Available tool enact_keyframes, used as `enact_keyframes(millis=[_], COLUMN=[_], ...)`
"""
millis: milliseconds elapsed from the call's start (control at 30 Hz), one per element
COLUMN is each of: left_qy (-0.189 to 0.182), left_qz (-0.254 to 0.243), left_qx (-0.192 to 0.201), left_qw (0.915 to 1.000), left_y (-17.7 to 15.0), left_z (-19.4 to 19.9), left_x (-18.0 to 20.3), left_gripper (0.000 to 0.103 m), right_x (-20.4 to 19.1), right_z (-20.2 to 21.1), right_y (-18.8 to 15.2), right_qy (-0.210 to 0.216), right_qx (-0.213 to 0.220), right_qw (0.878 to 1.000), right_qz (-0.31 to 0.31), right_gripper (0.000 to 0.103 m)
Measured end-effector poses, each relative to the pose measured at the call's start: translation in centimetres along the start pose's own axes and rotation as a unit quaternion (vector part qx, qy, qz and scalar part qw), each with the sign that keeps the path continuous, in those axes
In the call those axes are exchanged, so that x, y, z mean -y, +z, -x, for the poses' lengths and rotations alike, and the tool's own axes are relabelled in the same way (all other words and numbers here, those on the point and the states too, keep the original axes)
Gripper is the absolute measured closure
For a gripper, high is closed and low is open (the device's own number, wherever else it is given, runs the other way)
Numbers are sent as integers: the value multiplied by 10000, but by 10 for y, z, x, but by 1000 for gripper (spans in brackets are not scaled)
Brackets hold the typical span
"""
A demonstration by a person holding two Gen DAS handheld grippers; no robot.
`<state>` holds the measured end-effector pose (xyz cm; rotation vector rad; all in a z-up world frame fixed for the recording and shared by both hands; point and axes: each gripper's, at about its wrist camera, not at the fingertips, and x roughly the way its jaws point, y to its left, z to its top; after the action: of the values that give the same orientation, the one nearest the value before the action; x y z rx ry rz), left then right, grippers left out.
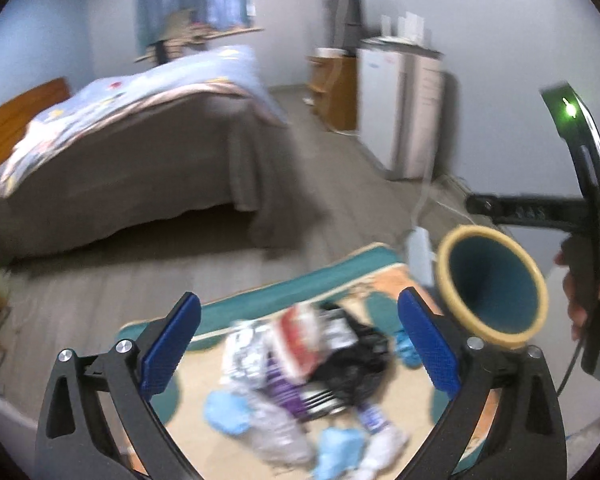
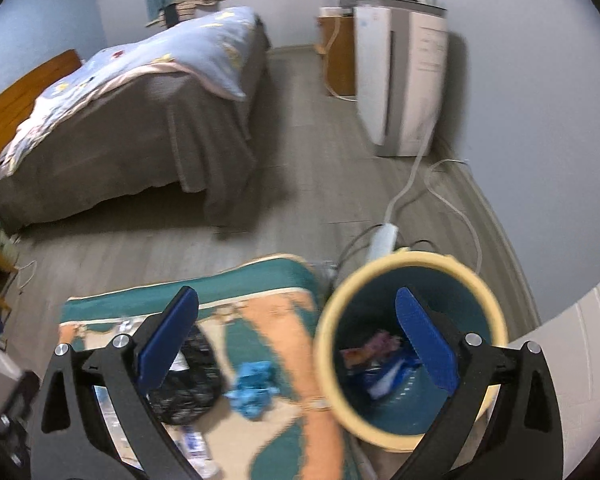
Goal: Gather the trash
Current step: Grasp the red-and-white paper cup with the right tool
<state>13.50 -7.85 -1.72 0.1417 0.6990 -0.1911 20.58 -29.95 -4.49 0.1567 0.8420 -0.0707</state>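
Partway done, by my read. Your teal plastic bin with the cream rim stands at the right edge of the teal-and-orange patterned rug and already holds a few wrappers, count unclear. A blurred pile of trash is still on the rug: one black plastic bag, about four crumpled blue pieces, some clear bottles and foil packets. Your left gripper and right gripper both have jaws spread wide, holding nothing.
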Motion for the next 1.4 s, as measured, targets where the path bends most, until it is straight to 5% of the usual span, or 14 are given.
enact_keyframes(millis=[167, 433, 767, 1133, 1333, 1400], left_qy=[348, 799, 554, -32, -260, -324], left_qz=[617, 474, 390, -169, -152, -241], left_qx=[-84, -681, -1167, -1668, -1781, -1825], left_qw=[9975, 9933, 9909, 9858, 9835, 9824], left_y=[-22, -52, -83, -111, -113, -114], left_z=[0, -27, -53, -86, -93, -94], left_x=[-53, -98, -113, -84, -75, -70], left_gripper=[5, 5, 5, 5, 8, 12], right_x=[-43, -106, -159, -169, -177, -181], right_z=[-9, -31, -61, -95, -113, -118], right_y=[-8, -36, -66, -73, -84, -88], right_qy=[189, 179, 148, 114, 376, 459], right_qx=[-161, -606, -925, -1273, -1561, -1644], right_qw=[9993, 9944, 9848, 9829, 9790, 9766], right_qz=[278, 845, 1464, 1328, 1255, 1308], right_gripper=[6, 6, 6, 8, 36, 60])
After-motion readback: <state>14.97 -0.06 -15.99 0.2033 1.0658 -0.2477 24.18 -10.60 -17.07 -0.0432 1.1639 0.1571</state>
